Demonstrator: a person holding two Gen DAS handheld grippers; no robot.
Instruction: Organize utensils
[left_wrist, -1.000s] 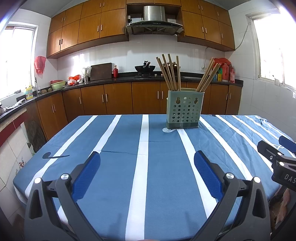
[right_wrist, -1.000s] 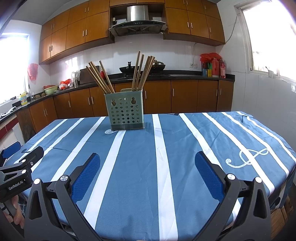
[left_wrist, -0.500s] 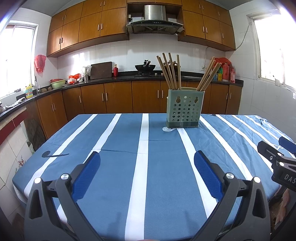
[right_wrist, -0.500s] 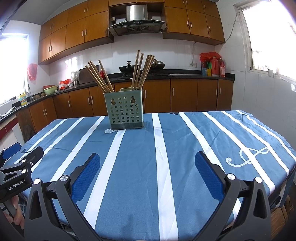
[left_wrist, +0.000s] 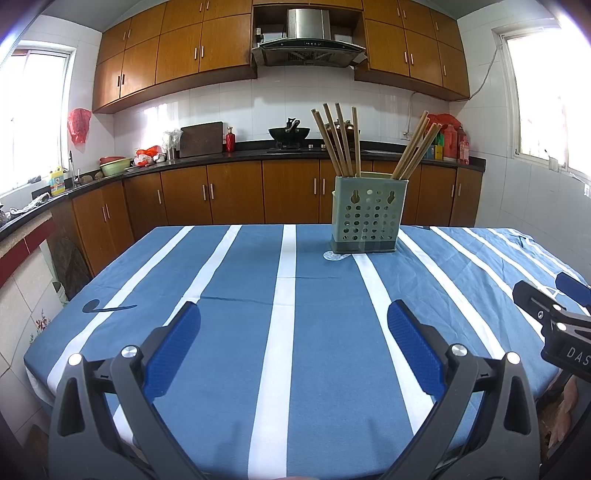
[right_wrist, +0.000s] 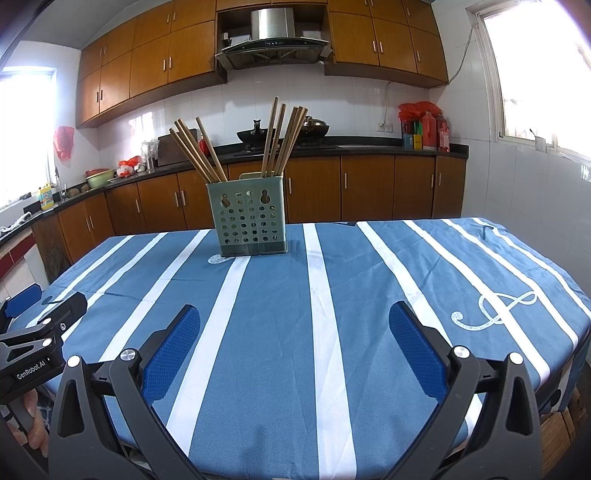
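Both the left hand-held gripper and right hand-held gripper hover spread and empty; approach the chopsticks in the far holder from above, pinching one bundle near its tips.

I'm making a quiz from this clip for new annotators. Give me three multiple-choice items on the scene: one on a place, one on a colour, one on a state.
1. Where do the chopsticks stand?
A. flat on the cloth
B. in the perforated holder
C. on the counter

2. What colour is the tablecloth?
A. blue with white stripes
B. plain red
C. green checks

3. How are the left gripper and right gripper?
A. both shut on chopsticks
B. one open, one shut
C. both open, empty

Key: 1 B, the sticks rise from the holder's top; 2 A, white stripes run along blue cloth; 3 C, each pair of blue pads stands wide apart with only cloth between.
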